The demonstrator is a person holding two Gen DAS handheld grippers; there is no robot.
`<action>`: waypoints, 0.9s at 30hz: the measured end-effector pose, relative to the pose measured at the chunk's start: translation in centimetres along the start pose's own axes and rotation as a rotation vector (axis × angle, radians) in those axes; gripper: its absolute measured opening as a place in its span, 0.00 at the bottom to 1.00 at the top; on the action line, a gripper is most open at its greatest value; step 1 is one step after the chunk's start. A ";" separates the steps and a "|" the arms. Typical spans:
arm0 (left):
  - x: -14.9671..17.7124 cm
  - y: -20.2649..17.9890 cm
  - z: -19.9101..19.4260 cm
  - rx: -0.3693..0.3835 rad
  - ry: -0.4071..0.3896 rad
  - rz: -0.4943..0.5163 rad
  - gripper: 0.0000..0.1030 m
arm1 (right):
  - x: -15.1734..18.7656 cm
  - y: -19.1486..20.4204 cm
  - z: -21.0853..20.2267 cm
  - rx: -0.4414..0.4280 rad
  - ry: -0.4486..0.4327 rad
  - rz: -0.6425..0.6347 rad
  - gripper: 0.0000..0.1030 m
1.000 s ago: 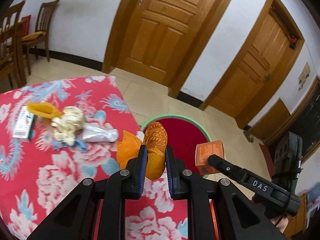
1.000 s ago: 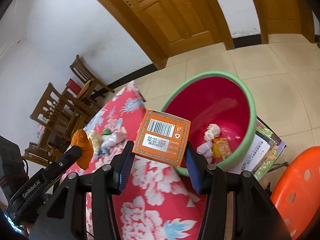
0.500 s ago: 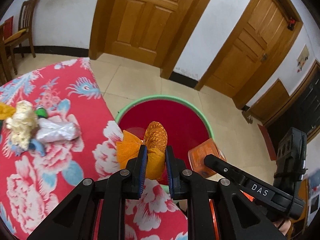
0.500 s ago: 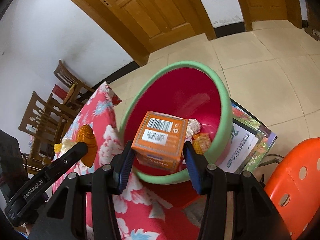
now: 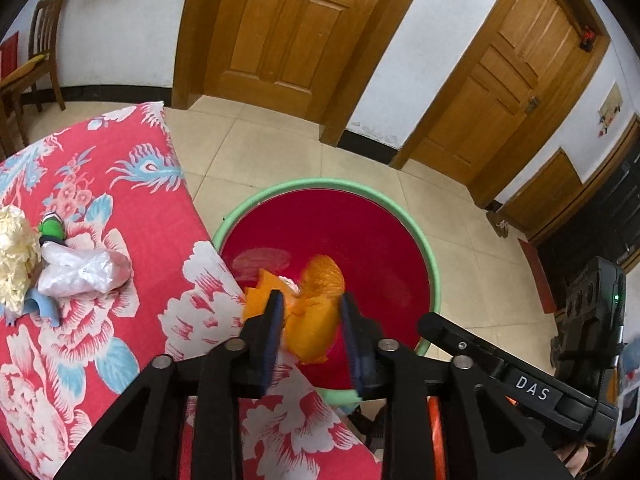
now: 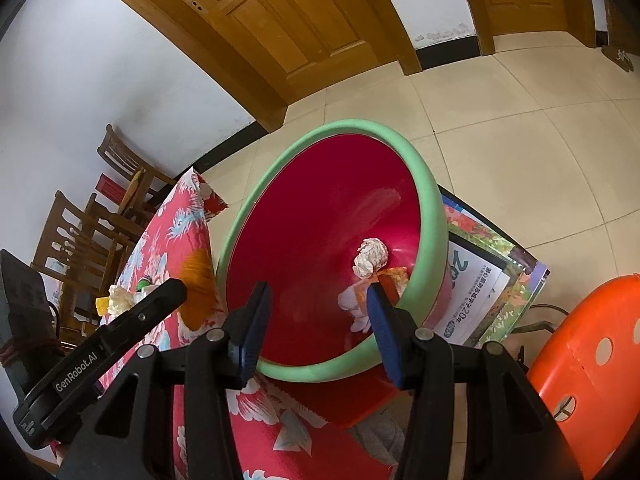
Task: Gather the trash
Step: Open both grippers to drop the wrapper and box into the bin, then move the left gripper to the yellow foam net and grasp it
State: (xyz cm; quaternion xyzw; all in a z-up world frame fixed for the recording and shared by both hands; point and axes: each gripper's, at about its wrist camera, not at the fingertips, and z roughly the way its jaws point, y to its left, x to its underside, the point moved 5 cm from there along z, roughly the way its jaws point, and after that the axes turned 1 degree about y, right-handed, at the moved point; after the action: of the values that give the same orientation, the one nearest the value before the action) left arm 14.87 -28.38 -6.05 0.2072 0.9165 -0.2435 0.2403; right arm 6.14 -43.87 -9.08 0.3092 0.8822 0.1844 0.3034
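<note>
A red basin with a green rim [image 5: 428, 248] [image 6: 424, 184] stands on the floor beside the floral table. My left gripper [image 5: 310, 316] is open over the basin's near edge, and the orange wrapper [image 5: 316, 312] is blurred between its spread fingers. My right gripper [image 6: 316, 316] is open and empty over the basin. In the basin lie a crumpled white paper ball [image 6: 371, 257] and orange bits [image 6: 394, 278]. On the table remain a clear plastic bag [image 5: 82, 270], a cream crumpled paper [image 5: 14, 256] and a green cap [image 5: 52, 228].
The red floral tablecloth [image 5: 100, 360] drops off next to the basin. An orange plastic stool [image 6: 584, 380] stands at the right, printed boards [image 6: 480, 296] lie under the basin, wooden chairs [image 6: 92, 232] and wooden doors [image 5: 296, 40] stand behind.
Both grippers moved over the basin and opened. The orange box left my right gripper and is out of sight. The orange wrapper is loose between my left fingers.
</note>
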 end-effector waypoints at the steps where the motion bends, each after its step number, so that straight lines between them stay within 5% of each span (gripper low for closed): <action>1: 0.0 0.0 0.0 -0.003 -0.002 -0.001 0.37 | 0.0 0.1 -0.1 -0.002 -0.002 0.000 0.52; 15: -0.1 1.3 -3.4 -0.044 -0.057 -0.021 0.40 | 0.3 1.7 -1.1 -0.026 -0.014 -0.023 0.57; 27: -0.7 7.0 -8.0 -0.129 -0.137 -0.120 0.40 | 1.0 4.7 -1.0 -0.051 -0.003 -0.083 0.61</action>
State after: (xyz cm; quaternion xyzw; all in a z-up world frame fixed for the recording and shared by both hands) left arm 16.16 -18.59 -2.00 0.1191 0.9224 -0.2117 0.3002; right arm 6.91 -39.89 -6.30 0.2647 0.8889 0.1934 0.3200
